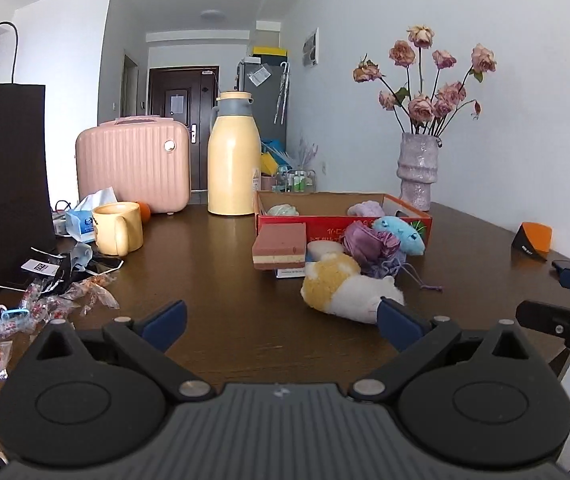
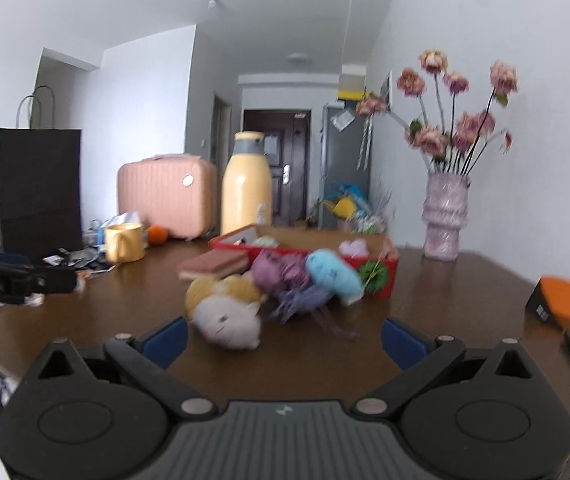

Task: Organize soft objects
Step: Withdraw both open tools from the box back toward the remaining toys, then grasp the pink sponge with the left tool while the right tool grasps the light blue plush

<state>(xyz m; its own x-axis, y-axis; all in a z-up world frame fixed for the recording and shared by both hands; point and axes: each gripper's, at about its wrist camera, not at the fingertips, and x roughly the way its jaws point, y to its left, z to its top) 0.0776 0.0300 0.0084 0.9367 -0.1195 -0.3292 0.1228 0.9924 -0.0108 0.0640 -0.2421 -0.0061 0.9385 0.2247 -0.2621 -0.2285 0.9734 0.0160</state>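
A yellow-and-white plush (image 1: 345, 286) lies on the brown table (image 1: 213, 280) in front of a red cardboard box (image 1: 341, 222). Beside it lie a purple drawstring pouch (image 1: 371, 246), a blue plush (image 1: 401, 232), a white soft piece (image 1: 325, 249) and a layered cake-like sponge (image 1: 281, 246). The box holds a pale green and a lilac soft toy. My left gripper (image 1: 281, 322) is open and empty, its right fingertip close by the plush. My right gripper (image 2: 283, 338) is open and empty, just short of the same plush (image 2: 225, 312); this view is blurred.
A yellow mug (image 1: 119, 228), tissue pack, candy wrappers (image 1: 45, 308) and black paper bag (image 1: 5, 184) crowd the left. A pink case (image 1: 133, 164) and yellow thermos (image 1: 233, 156) stand behind. A vase of flowers (image 1: 419, 168) and an orange-black box (image 1: 533, 240) sit right.
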